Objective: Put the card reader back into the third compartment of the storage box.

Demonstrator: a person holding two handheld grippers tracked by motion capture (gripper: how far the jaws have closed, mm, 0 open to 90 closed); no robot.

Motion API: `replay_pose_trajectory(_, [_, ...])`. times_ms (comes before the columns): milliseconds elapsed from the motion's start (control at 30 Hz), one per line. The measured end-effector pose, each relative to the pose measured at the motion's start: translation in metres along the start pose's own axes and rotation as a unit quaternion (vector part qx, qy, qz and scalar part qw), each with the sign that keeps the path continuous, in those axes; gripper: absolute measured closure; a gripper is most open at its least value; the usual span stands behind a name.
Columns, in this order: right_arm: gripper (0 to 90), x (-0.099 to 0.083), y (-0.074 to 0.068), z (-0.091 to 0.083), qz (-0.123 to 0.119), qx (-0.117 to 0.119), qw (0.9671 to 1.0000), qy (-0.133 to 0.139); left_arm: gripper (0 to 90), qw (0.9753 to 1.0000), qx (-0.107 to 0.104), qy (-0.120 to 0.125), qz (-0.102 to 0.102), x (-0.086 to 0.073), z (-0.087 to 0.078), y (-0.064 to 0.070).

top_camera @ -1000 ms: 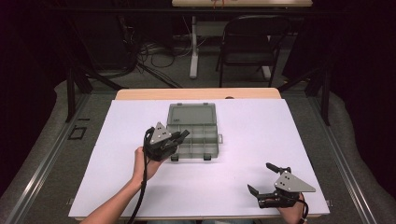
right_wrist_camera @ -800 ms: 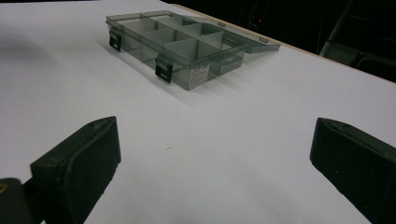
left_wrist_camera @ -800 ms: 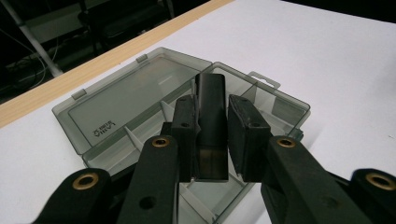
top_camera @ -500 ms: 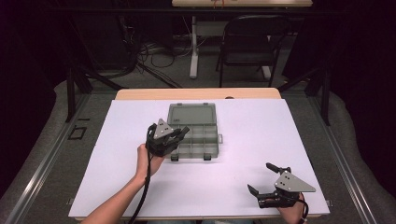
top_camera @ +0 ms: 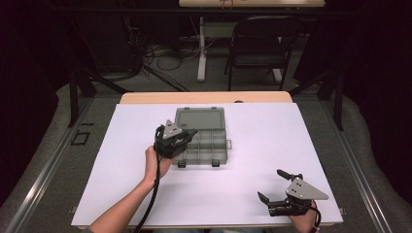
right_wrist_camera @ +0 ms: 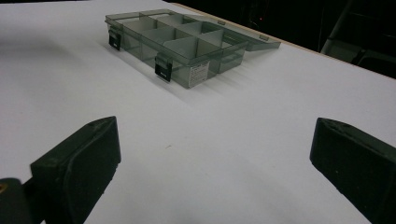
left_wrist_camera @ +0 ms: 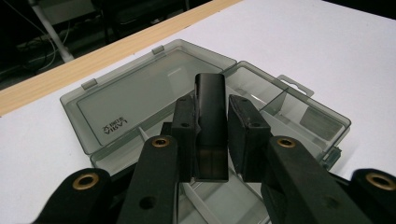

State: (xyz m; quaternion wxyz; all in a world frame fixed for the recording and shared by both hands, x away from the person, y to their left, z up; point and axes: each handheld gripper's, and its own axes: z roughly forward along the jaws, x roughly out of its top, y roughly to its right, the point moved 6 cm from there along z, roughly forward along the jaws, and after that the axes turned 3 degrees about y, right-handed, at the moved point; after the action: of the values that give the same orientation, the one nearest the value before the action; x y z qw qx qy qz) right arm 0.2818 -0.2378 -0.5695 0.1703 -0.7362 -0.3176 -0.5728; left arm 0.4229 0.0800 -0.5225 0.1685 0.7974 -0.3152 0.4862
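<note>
Left gripper view: left tool (left_wrist_camera: 211, 135) grips divider (left_wrist_camera: 210, 122) above organizer box (left_wrist_camera: 299, 121).

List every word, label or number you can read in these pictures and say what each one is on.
Embossed mark on the open lid of the organiser box: seen upside down, too faint to read with certainty.
White sticker on the box's front wall: print too small to read.
The dark divider piece gripped in the left gripper carries no text.
Nothing else is legible.
</note>
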Motion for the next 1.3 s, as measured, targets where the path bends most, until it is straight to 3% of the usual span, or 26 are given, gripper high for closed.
replay_pose_trajectory(900, [1.3,0.0,0.0,0.001,0.002,0.002,1.0,-0.001,73.4,0.9998,-0.001,-0.01,-0.014,0.007,0.016,-0.003])
replay_pose_trajectory(1300, [1.3,0.0,0.0,0.0,0.001,0.001,1.0,-0.001,73.4,0.9996,-0.007,-0.014,-0.023,0.008,0.027,0.002])
